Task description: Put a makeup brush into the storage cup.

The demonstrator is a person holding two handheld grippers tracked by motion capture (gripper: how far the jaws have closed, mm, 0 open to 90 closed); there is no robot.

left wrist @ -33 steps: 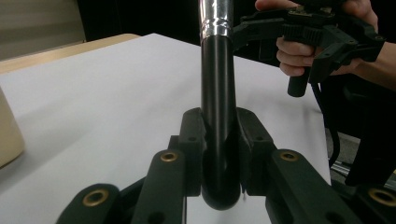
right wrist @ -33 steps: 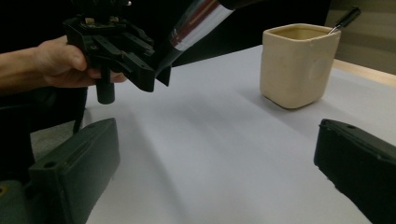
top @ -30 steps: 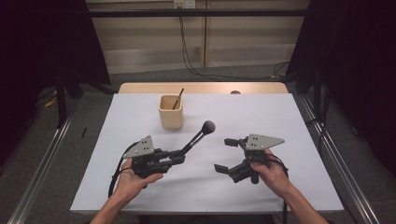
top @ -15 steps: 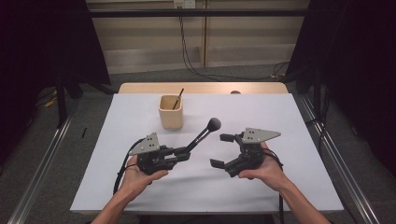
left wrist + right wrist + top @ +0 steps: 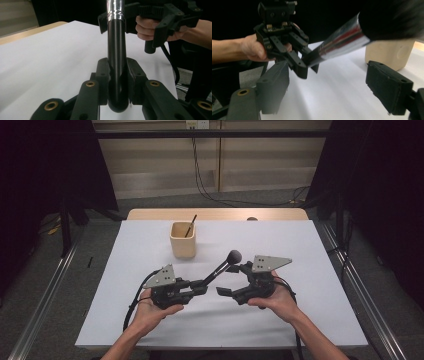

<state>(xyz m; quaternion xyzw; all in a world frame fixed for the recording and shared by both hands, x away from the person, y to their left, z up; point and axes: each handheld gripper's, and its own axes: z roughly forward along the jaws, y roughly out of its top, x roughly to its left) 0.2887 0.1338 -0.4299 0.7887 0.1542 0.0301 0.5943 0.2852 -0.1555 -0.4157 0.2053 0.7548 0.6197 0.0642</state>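
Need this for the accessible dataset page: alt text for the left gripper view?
The left gripper jaws clamp the black handle of a makeup brush that runs up to a silver ferrule, over a white table. Beyond it, a hand holds the right gripper.

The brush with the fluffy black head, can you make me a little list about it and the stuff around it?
brush: black handle, silver band, dark fluffy head, tilted up over the table
left claw: shut on the brush handle's end
right claw: open, jaws either side of the brush near its head, just been closing, not touching
cup: tan, behind the brush, a thin stick inside
table: white top
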